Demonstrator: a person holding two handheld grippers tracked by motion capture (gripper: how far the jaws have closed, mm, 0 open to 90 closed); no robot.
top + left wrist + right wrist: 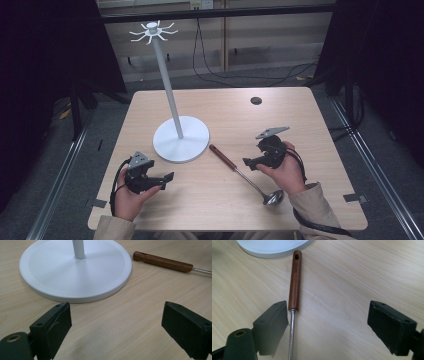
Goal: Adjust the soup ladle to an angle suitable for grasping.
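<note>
Nearest to us, our two hands come in over the front edge of the table (210,200), each holding a hand-held gripper. Our left hand-held gripper (167,181) hovers low at the front left with its jaws spread wide and nothing between them, pointed at the white stand (181,138) just ahead. Our right hand-held gripper (248,162) is also wide open and empty, and sits just beside the ladle (245,175), which lies flat on the table at a slant: its metal bowl (274,198) is closest to us at the front right, and its thin shaft runs away and leftward to the brown wooden handle (295,280). In the right gripper view the shaft passes close by the left jaw, apart from it as far as we can tell, and the handle's far end, with its hanging hole (296,256), stops near the stand's round base (75,270). We judge this to be the approach step, before any grasp. Next we need to centre the right jaws across the handle, lower them to the table and close firmly. Farther off, the stand's pole rises to a ring of hooks (152,32), where the hole would likely go. Beyond, a small dark disc (256,100) sits near the table's far edge.
</note>
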